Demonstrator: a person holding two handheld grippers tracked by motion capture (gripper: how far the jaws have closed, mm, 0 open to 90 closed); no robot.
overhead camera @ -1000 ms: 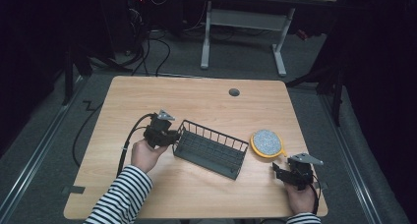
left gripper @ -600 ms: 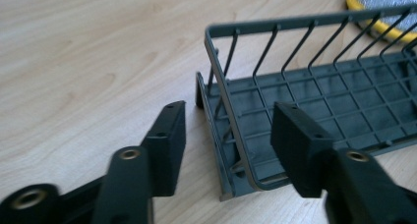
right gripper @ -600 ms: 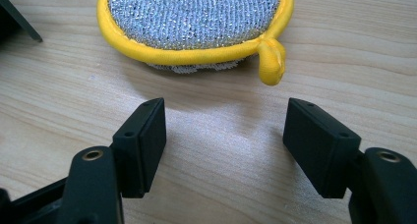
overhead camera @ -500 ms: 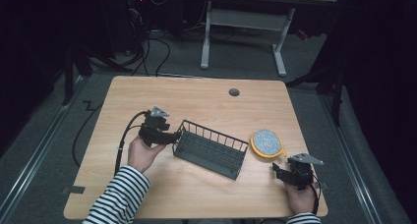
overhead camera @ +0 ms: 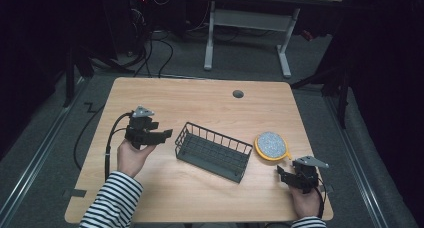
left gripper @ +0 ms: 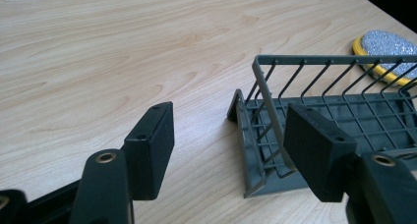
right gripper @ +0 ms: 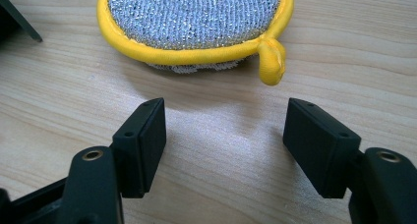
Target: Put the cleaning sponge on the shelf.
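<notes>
- The left gripper (overhead camera: 167, 133) has drawn back from the wire basket (overhead camera: 214, 150); its jaws have just been opening, now wide and empty, basket end just ahead.
- The right gripper (overhead camera: 281, 174) holds steady, jaws apart, the yellow-rimmed scrubber (right gripper: 196, 22) lying just beyond them.

the scrubber (right gripper: 196, 22) and the wire basket (left gripper: 334, 126) run past picture edges.

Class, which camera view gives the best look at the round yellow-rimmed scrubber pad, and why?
The right gripper view: the scrubber pad lies close up, its silver mesh, yellow rim and small loop sharp. The high view shows the pad small but whole, right of the wire basket. The left gripper view catches only part of it behind the basket's bars.
</notes>
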